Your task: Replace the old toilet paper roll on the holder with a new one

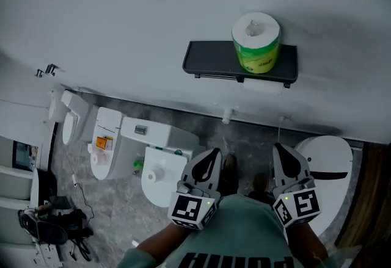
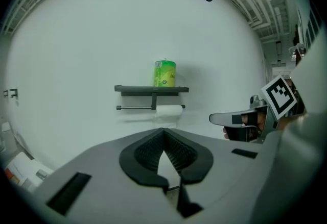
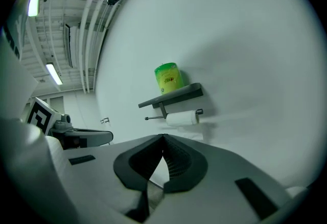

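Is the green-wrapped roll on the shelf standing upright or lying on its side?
Upright. The wrapped roll stands on end on the shelf. Its core hole faces up in the head view, and both gripper views show its sides vertical.

— What do we make of the new roll?
— We see the new roll (image 1: 256, 41) standing upright on the right half of the holder (image 1: 211, 58), on its flat dark shelf. A green and yellow wrapper covers its side; white paper shows at the top.
— And the old roll?
— We find the old roll (image 1: 264, 85) lying level on the thin bar (image 2: 135, 107) under that shelf, at the bar's right end, just below the new one. It's white, unwrapped and slimmer.
— The holder itself?
— We see it fixed to the pale wall.
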{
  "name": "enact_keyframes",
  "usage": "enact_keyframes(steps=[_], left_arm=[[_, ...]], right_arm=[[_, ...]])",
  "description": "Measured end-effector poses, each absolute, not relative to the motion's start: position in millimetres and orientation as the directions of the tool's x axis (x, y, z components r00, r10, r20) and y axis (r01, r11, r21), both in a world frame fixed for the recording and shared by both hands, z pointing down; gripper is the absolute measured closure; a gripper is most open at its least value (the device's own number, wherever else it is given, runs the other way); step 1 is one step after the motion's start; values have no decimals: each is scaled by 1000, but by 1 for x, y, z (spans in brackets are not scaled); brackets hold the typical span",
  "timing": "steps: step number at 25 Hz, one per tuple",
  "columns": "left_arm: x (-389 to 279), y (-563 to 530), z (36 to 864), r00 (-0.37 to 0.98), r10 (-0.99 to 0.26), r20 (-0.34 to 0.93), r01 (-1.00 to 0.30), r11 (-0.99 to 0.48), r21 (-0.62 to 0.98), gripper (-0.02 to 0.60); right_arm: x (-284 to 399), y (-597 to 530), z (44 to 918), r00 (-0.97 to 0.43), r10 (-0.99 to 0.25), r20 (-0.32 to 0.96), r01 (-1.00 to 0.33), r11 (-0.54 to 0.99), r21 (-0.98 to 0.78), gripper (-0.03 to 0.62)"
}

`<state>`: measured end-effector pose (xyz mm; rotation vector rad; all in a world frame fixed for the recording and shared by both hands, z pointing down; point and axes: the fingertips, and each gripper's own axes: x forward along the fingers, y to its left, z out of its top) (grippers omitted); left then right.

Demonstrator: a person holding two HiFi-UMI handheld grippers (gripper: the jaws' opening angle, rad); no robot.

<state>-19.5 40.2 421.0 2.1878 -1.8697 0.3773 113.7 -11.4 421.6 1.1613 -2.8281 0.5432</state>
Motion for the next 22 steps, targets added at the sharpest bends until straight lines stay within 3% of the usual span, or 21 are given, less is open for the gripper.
enact_keyframes(steps=[18,22], left_arm=[[-47,-58,422,448,-853,266,-892,-446,71,575],[-55,-67,425,500,-820,280,-863,-499,78,575]], right_arm=[[88,-60,430,-480,-825,298,-865,388,-319,594],[77,-65,433,-482,-828,286,-838,341,-425,594]])
